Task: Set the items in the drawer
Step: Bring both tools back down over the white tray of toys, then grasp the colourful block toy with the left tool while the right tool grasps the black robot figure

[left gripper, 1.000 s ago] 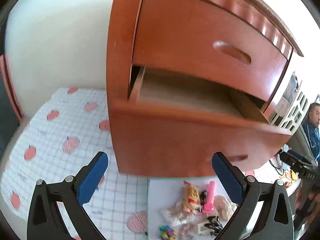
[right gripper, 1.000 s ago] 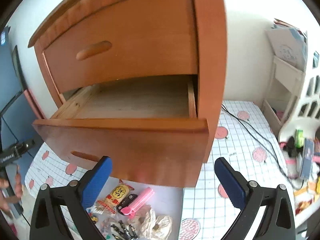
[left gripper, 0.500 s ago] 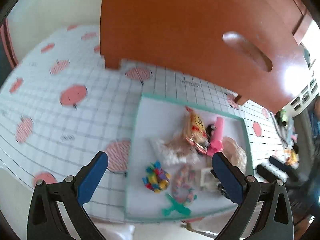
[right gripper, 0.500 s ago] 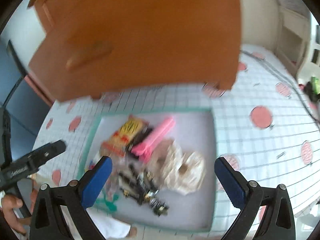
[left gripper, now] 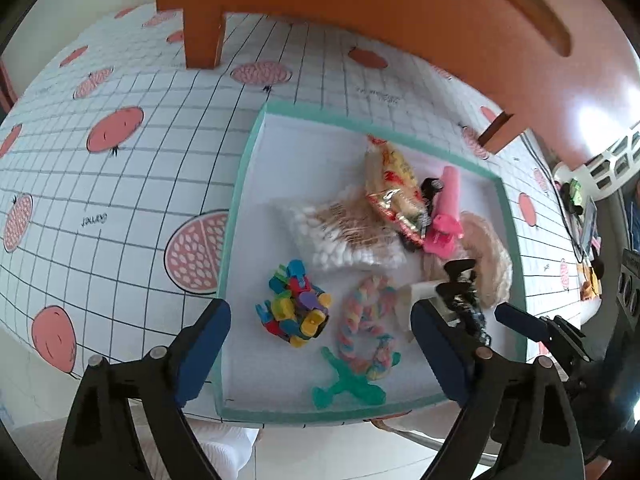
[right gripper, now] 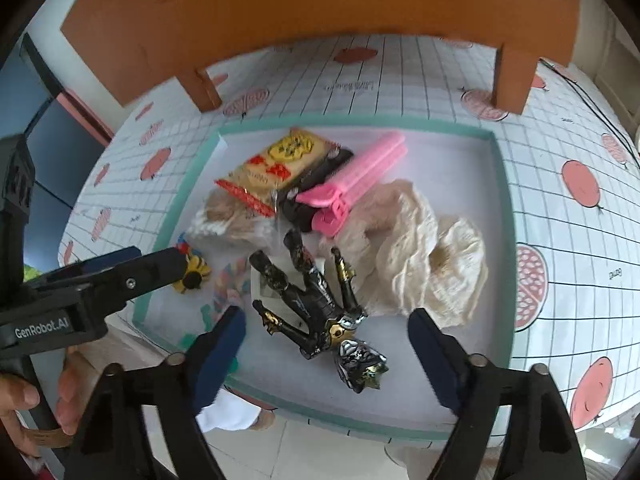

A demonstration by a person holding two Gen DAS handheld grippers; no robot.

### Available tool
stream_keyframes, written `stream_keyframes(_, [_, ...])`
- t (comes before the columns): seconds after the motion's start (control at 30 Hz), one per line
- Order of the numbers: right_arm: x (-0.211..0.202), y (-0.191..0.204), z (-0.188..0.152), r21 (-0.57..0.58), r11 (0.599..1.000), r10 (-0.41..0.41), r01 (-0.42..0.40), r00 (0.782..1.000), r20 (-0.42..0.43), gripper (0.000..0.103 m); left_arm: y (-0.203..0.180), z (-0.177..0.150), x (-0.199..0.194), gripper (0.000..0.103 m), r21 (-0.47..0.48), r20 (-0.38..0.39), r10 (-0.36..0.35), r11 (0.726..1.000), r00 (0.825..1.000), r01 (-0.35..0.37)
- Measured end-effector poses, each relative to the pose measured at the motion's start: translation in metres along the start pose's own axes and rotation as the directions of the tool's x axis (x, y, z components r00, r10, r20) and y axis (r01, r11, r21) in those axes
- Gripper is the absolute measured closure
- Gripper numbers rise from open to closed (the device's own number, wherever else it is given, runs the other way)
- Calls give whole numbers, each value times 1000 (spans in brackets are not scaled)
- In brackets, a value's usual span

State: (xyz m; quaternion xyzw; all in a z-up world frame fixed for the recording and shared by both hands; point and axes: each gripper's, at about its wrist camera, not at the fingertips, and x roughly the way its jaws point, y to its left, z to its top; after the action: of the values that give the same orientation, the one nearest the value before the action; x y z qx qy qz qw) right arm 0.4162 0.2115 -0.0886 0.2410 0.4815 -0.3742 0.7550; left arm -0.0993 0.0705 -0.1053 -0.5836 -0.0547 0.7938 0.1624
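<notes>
Below the orange wooden drawer cabinet, a shallow white tray with a teal rim is sitting on the fruit-print gridded bench. Left gripper is closing, unladen, over a bundle of coloured plastic clips and a pastel braided loop. Right gripper is closing, empty, astride a black-and-gold action figure lying beside a cream crocheted cloth.

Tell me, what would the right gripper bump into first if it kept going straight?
Probably the black toy figure. It lies in the tray right between the right gripper's closing jaws, which touch nothing yet. Depth is hard to judge, so it might meet the tray floor just beside it.
</notes>
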Motion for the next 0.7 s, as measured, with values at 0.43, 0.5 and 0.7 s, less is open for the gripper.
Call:
stream_keyframes(0.43, [6, 1, 0, 38, 999, -3, 3, 1000, -12, 51, 4, -2, 31, 48, -10, -78, 21, 1000, 997, -22])
stream_keyframes(0.5, [6, 1, 0, 41, 999, -2, 3, 1000, -12, 51, 5, -3, 32, 60, -17, -82, 23, 1000, 996, -24])
stream_keyframes(0.7, [1, 1, 1, 51, 999, 14, -14, 1000, 1, 51, 7, -5, 28, 63, -20, -75, 5, 1000, 997, -6])
